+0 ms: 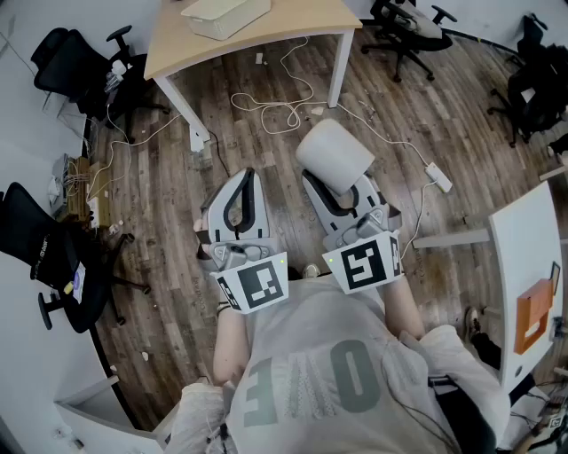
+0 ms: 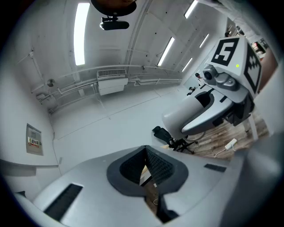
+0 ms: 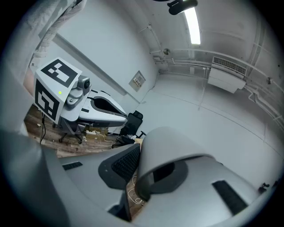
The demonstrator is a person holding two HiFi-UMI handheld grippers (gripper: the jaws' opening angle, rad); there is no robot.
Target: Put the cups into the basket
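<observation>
A pale grey cup (image 1: 334, 156) lies on its side between the jaws of my right gripper (image 1: 338, 180), which is shut on it above the wooden floor. The right gripper view shows that cup (image 3: 171, 153) filling the gap, its open mouth turned toward the camera and a black ribbed pad (image 3: 126, 163) against its left side. My left gripper (image 1: 249, 177) hangs beside it at the same height, shut, with nothing in it. In the left gripper view its tips (image 2: 145, 150) meet. No basket is in view.
A wooden table (image 1: 293, 25) with white legs stands ahead, a flat white box (image 1: 225, 13) on it. White cables (image 1: 275, 111) trail over the floor. Black office chairs (image 1: 55, 257) stand left and at the far back. A white desk (image 1: 531, 266) with an orange thing is on the right.
</observation>
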